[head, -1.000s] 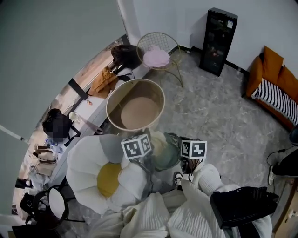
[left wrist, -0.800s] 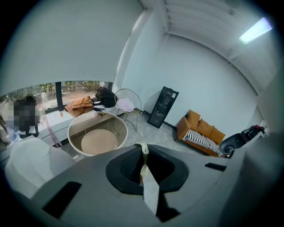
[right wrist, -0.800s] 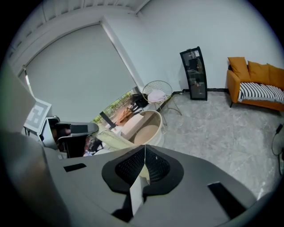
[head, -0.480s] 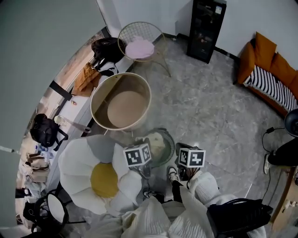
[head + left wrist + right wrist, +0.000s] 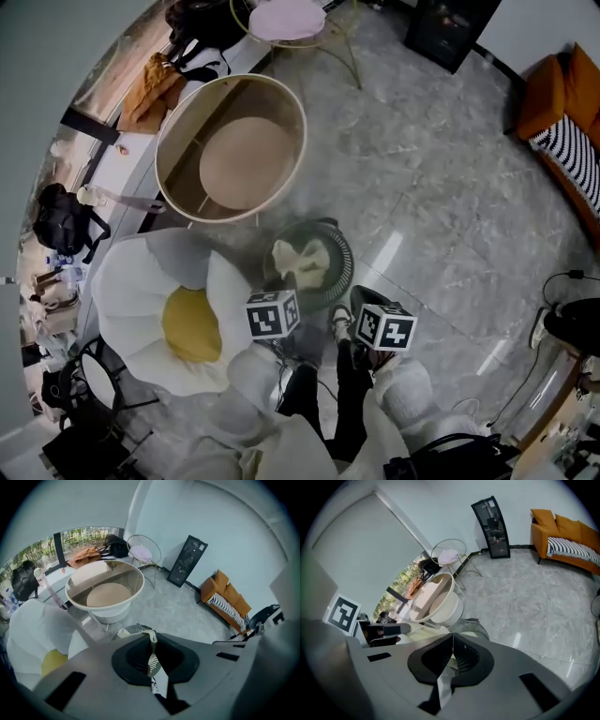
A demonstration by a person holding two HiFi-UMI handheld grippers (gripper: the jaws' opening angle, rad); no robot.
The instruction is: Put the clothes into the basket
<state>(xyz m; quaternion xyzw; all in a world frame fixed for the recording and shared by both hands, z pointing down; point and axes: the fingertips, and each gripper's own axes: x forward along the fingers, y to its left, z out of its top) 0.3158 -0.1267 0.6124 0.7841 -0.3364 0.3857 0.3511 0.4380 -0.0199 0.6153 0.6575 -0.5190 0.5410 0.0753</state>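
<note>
The cloth (image 5: 305, 262) looks light and limp; the left tongs (image 5: 152, 644) pinch its edge near the basket (image 5: 349, 270), and the right tongs (image 5: 452, 637) are clenched.

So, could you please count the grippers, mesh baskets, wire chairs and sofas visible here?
Grey handheld two-jaw grippers: 2, left and right, each shut on the cream garment
Dark round mesh basket: 1
Gold wire chair with pink cushion: 1
Orange sofa: 1
Total: 5
</note>
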